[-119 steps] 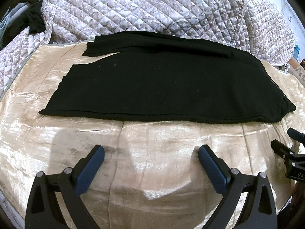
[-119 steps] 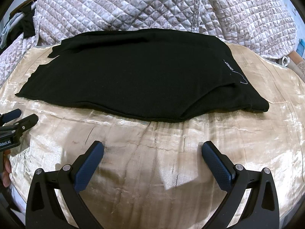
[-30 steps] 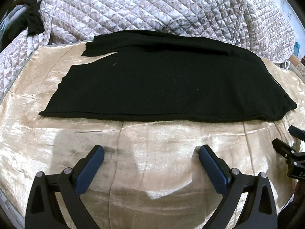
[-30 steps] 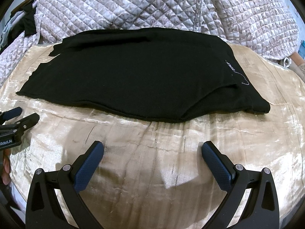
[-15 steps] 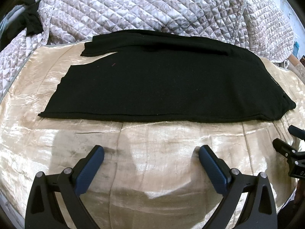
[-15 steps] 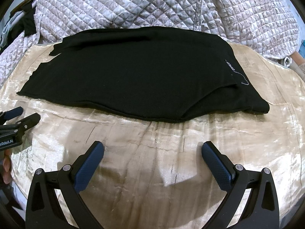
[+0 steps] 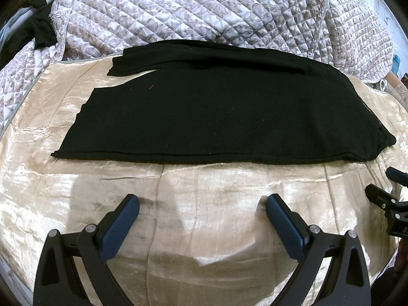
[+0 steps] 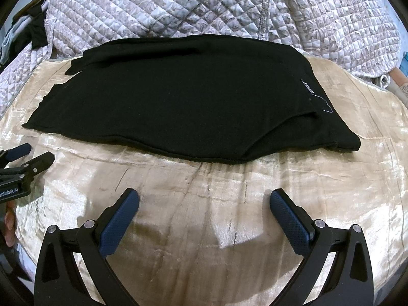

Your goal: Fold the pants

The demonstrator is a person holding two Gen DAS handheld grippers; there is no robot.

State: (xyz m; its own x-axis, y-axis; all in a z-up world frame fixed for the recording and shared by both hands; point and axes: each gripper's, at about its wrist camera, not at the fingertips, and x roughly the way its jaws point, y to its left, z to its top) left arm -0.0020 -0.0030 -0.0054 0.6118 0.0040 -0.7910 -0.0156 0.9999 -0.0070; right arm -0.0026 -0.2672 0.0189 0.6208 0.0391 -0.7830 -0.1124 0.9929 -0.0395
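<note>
A home bedroom: a bed with a gold satin cover (image 7: 204,204) and a heaped quilted bedspread (image 7: 204,7).

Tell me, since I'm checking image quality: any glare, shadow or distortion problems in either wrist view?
Left wrist view: sheen glares on the gold bedspread, black pants lose fold detail, fisheye bows edges. Right wrist view: gripper shadows darken the bedspread between the right gripper fingers; corners vignette black.

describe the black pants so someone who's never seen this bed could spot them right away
Start at the shiny cream bedspread spread in front of the heaped grey quilted blanket. The black pants lie flat across its middle, legs to the left, beyond both open grippers. They are the only large dark item on the cream fabric, with small white lettering near the right end.
</note>
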